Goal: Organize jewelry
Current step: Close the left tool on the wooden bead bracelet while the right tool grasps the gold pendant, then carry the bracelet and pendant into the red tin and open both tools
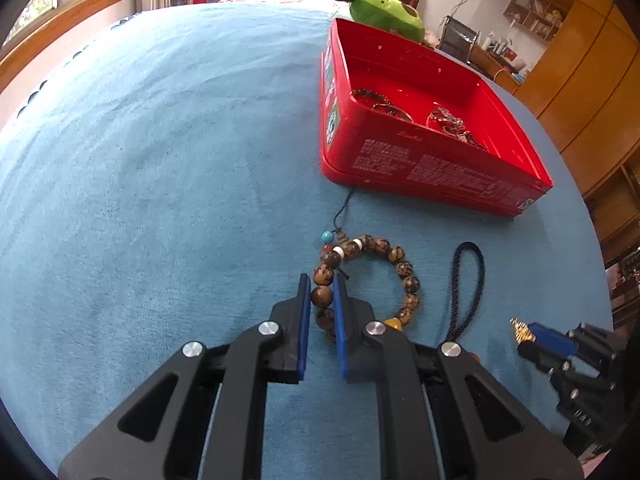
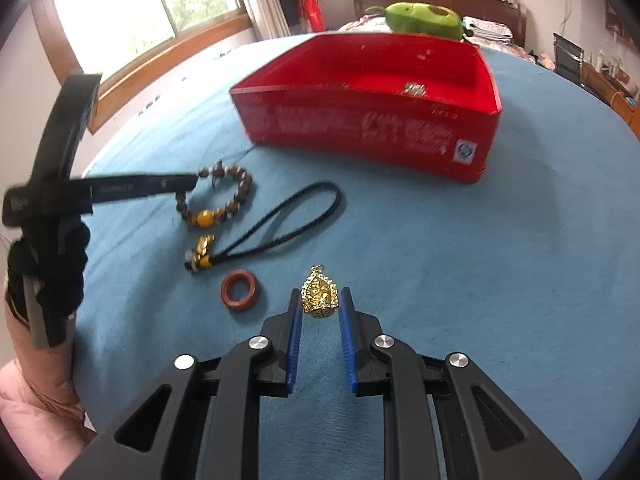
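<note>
A brown bead bracelet [image 1: 372,276] lies on the blue cloth in front of the red box [image 1: 424,168]. My left gripper [image 1: 322,284] has its jaws closed on the bracelet's left beads. In the right wrist view the bracelet [image 2: 224,200] lies at left with the left gripper's fingers [image 2: 140,186] on it. My right gripper [image 2: 320,298] is shut on a gold pendant [image 2: 319,292], held just above the cloth. It also shows in the left wrist view [image 1: 520,330]. The red box [image 2: 372,136] holds several pieces of jewelry [image 1: 448,120].
A black cord loop [image 2: 292,216] with a gold charm [image 2: 202,254] and a red-brown ring [image 2: 241,290] lie on the cloth between the grippers. A green plush toy [image 1: 384,8] sits behind the box. The cloth covers a round table [image 1: 160,160].
</note>
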